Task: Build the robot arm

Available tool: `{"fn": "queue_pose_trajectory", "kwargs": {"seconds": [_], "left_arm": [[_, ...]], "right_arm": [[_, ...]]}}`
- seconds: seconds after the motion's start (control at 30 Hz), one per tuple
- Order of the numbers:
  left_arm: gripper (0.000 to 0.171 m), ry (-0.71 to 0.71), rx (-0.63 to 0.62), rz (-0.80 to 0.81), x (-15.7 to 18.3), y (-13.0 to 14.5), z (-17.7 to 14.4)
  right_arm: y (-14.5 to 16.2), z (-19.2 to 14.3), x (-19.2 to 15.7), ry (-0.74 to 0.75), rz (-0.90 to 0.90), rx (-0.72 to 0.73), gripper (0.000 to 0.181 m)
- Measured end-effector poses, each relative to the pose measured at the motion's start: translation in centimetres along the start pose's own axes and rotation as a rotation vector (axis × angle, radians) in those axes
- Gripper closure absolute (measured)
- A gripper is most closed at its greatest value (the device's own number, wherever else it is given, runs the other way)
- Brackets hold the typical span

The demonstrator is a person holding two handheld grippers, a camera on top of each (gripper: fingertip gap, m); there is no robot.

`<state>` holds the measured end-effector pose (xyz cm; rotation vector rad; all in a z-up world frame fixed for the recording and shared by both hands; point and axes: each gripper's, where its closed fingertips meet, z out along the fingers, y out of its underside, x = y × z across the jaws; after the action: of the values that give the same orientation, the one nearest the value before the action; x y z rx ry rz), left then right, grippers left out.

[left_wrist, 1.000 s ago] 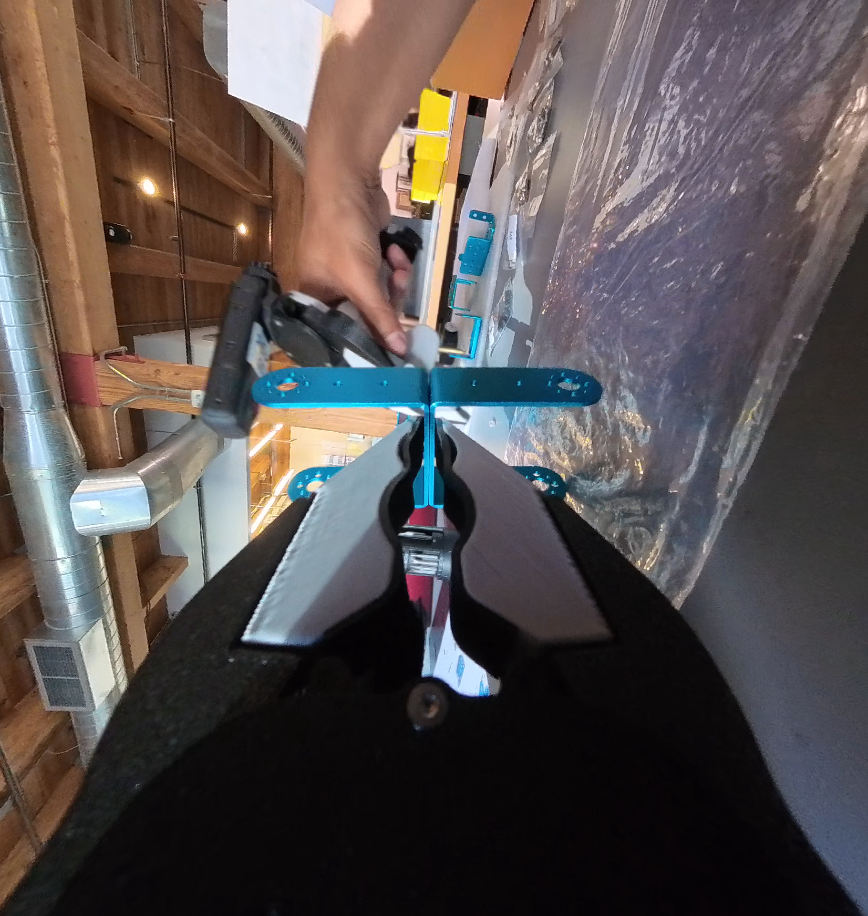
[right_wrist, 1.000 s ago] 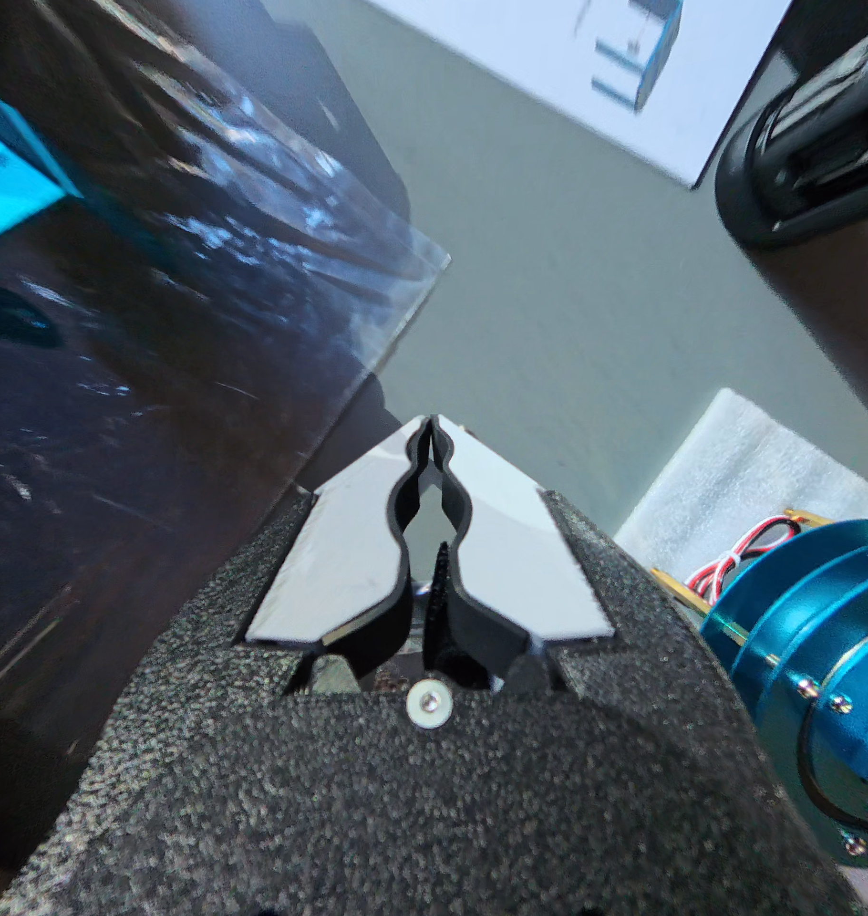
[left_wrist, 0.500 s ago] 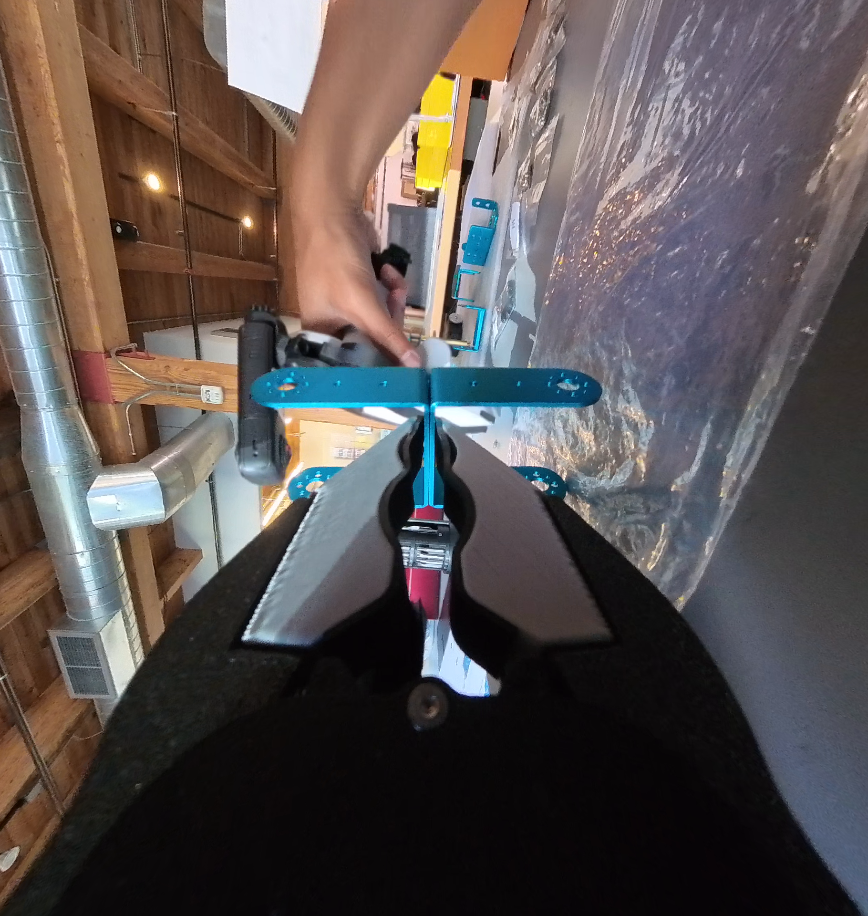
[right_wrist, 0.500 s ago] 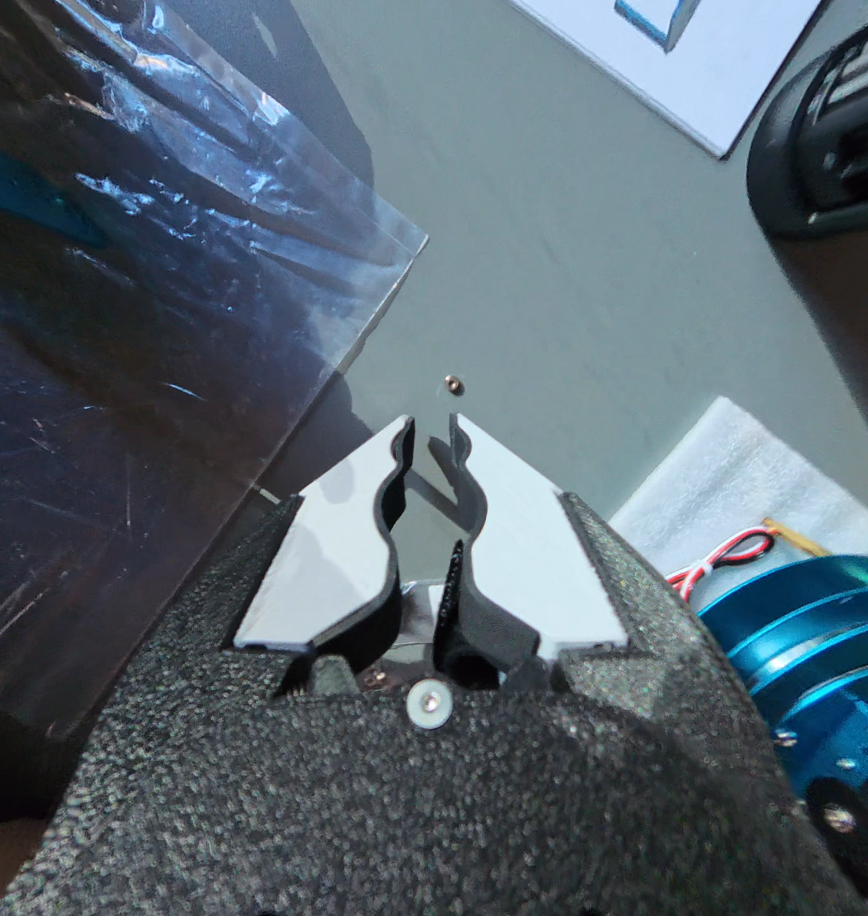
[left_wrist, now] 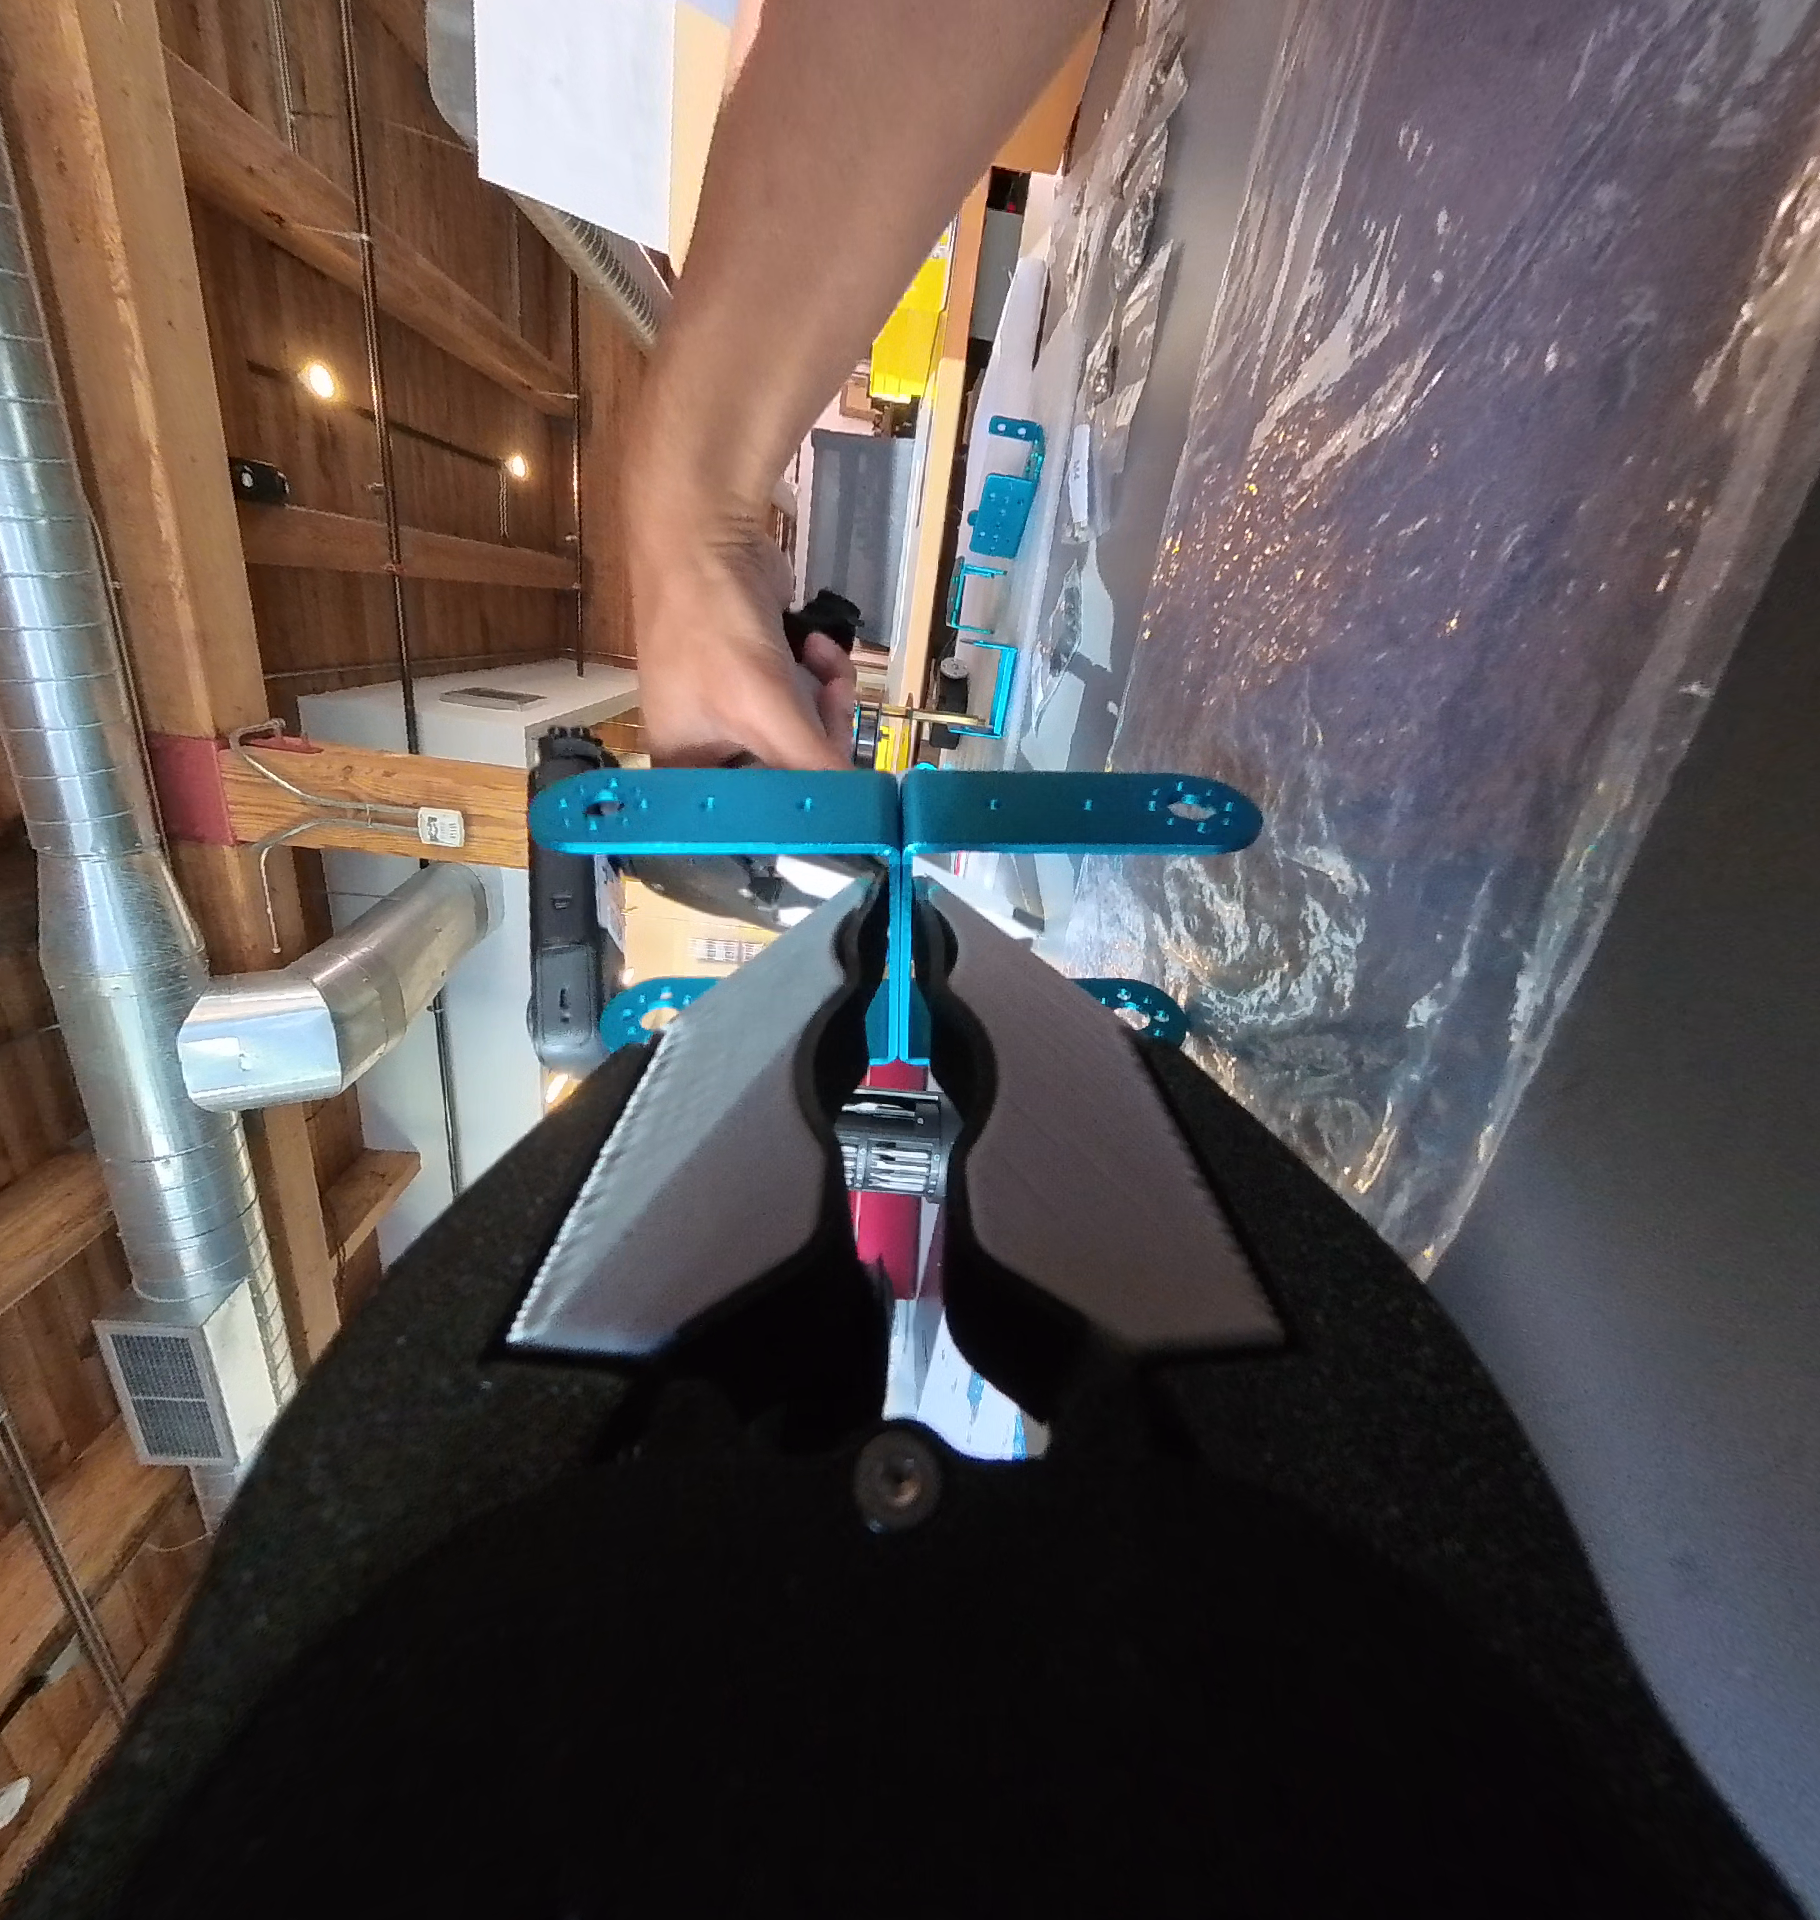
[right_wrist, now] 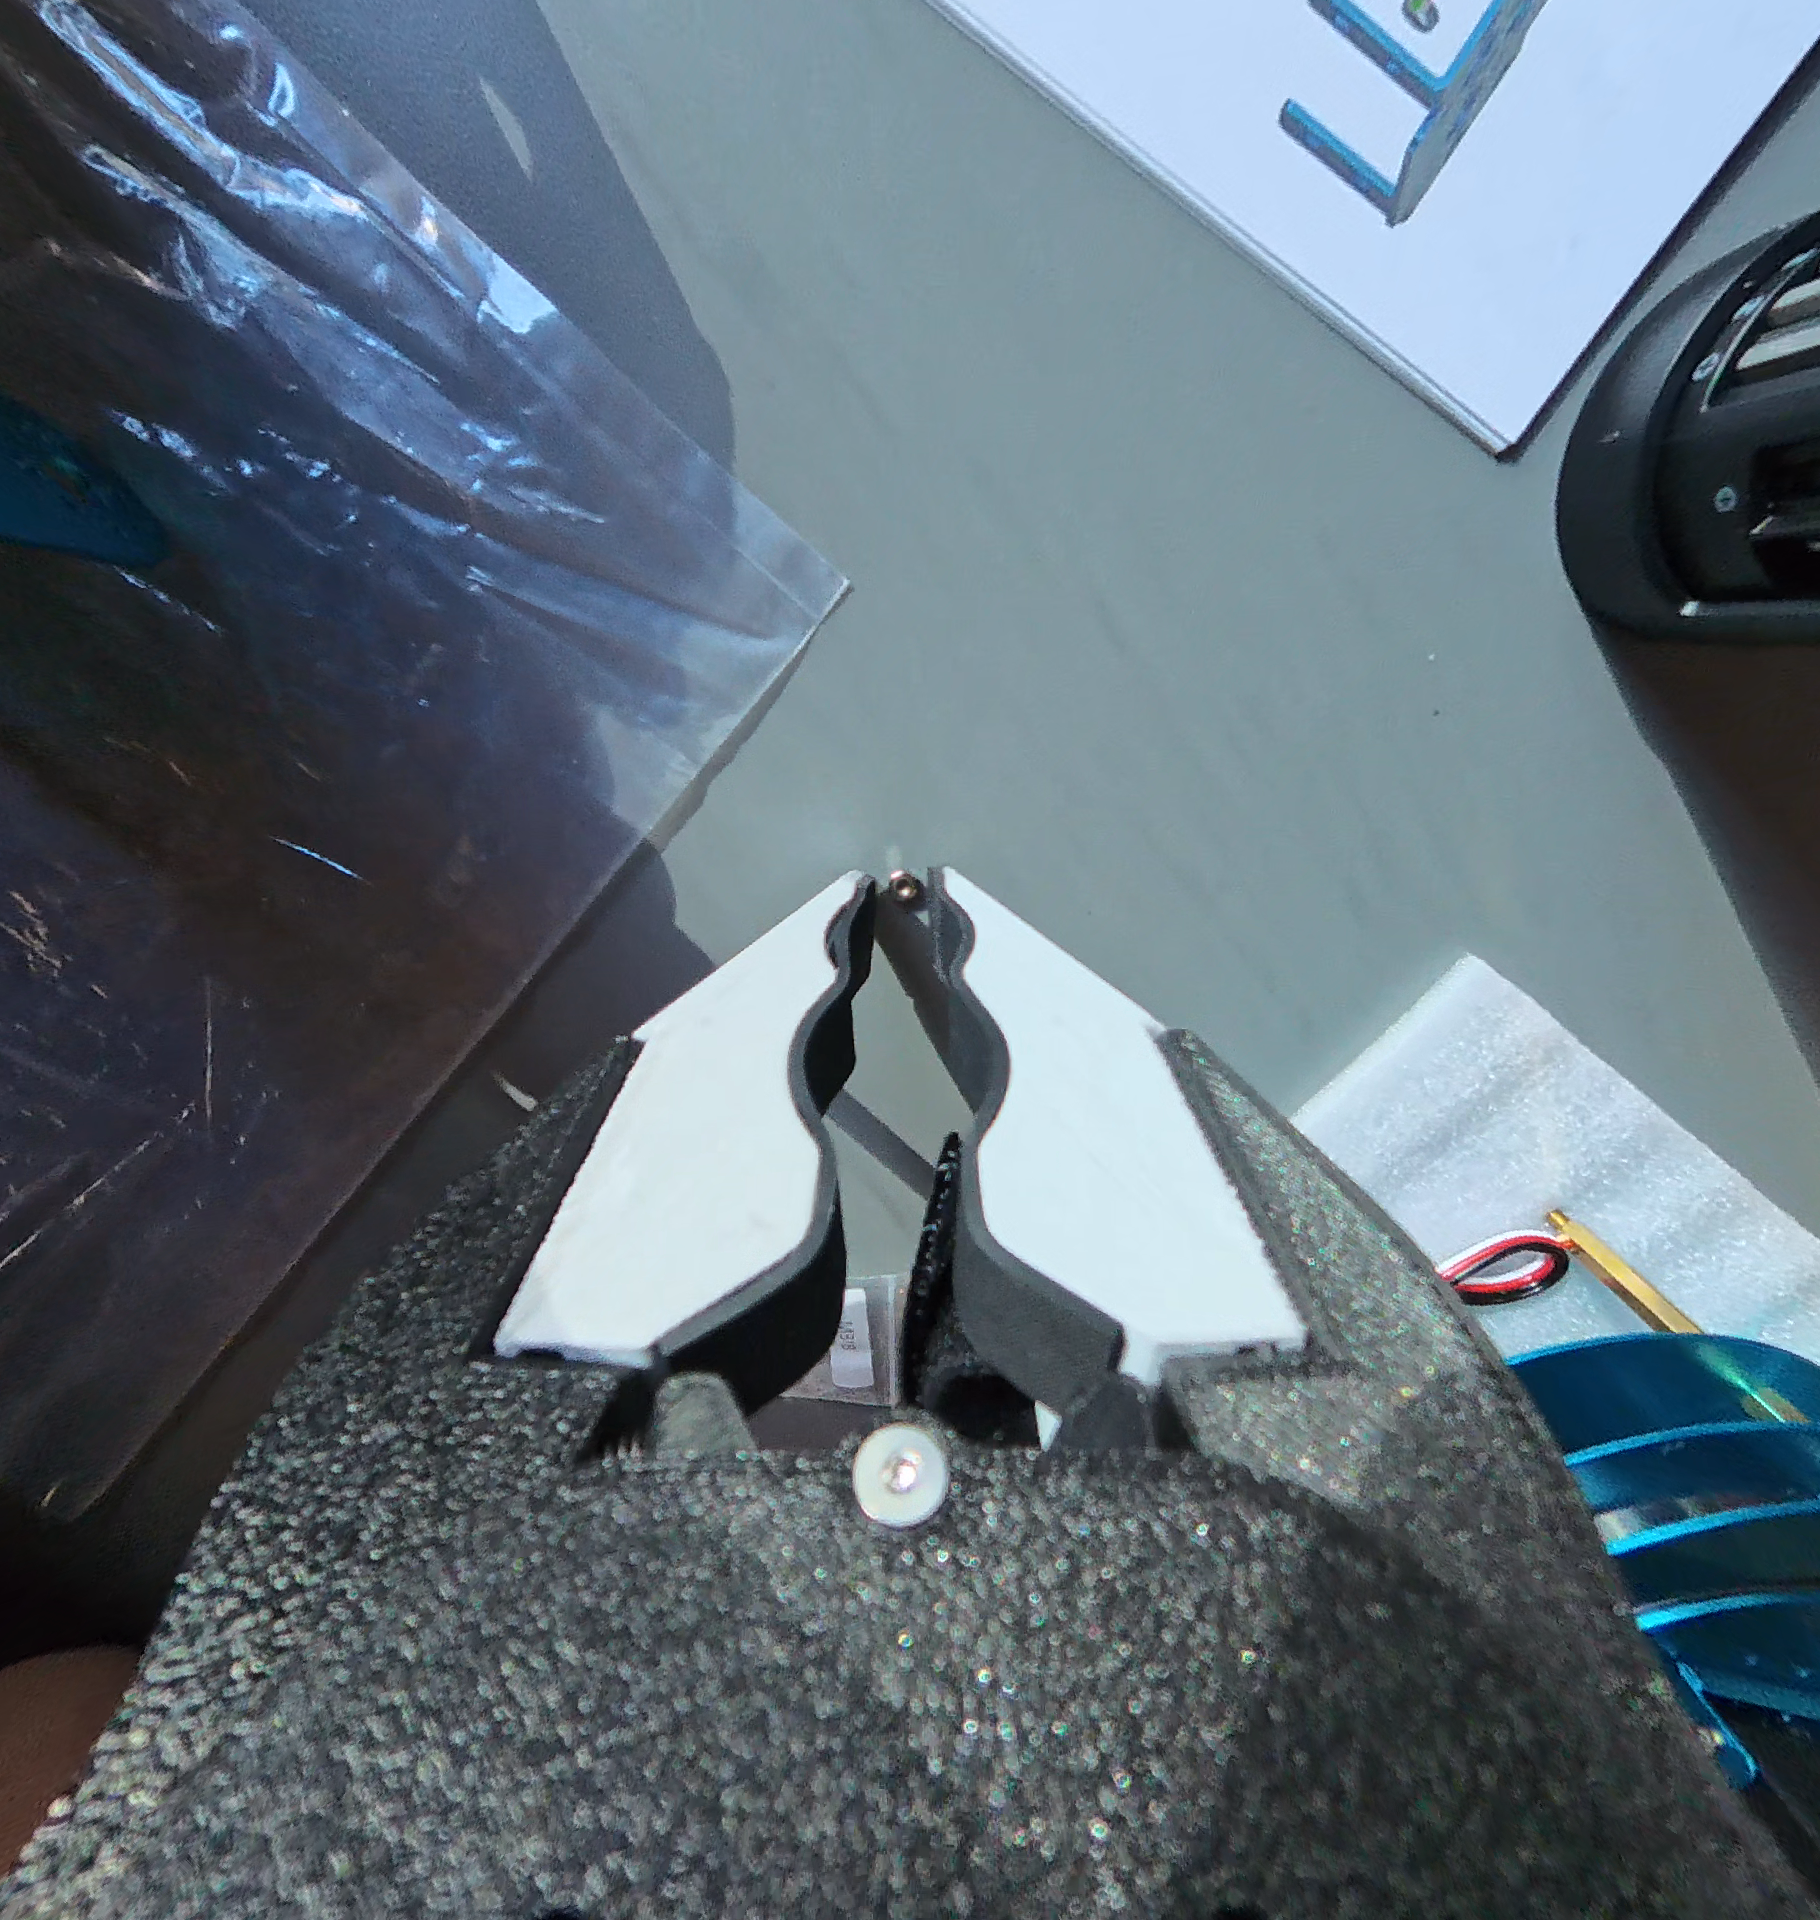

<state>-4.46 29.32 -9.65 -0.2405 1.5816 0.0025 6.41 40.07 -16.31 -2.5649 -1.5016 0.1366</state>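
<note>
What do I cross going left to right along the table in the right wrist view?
Clear plastic bag → small screw between the right gripper tips → white foam pad → blue metal wheel.

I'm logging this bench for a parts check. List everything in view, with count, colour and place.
bracket: two back to back, blue, clamped in left gripper
screw: one, silver, on table between right gripper's tips
plastic bag: one, clear, left of right gripper
wheel: one, blue, lower right
foam: one, white, under wheel
table: one, grey
hand: one, behind bracket
left gripper: shut
right gripper: slightly open
</note>
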Motion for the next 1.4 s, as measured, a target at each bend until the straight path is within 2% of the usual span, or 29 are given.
{"fn": "queue_pose_trajectory", "kwargs": {"seconds": [0.33,0.47,0.6,0.77,1.0,1.17,1.4], "left_arm": [[0.169,-0.012,-0.012,0.021,0.0,0.1,0.1],[0.169,-0.02,-0.031,0.035,-0.1,0.5,0.1],[0.169,-0.024,-0.056,0.065,0.0,0.7,0.5],[0.17,-0.034,-0.085,0.108,0.1,0.7,0.9],[0.169,-0.083,-0.156,0.25,-0.3,0.8,1.6],[0.169,-0.062,-0.188,0.329,-0.1,1.4,2.4],[0.17,-0.085,-0.168,0.427,-1.4,0.5,2.8]], "right_arm": [[0.1,0.0,-0.1,-0.014,0.005,0.025,0.177],[-0.9,-2.2,-1.7,-0.043,0.004,0.1,0.177],[-3.9,-6.4,-6.1,-0.074,-0.078,0.239,0.177],[-5.6,-8.4,-10.9,-0.036,-0.166,0.214,0.177],[-6.0,-9.7,-11.5,0.002,0.017,0.137,0.177],[-6.4,-11.3,-12.7,0.005,0.14,0.133,0.177],[-5.7,-10.3,-12.6,0.0,0.244,0.086,0.177]]}}
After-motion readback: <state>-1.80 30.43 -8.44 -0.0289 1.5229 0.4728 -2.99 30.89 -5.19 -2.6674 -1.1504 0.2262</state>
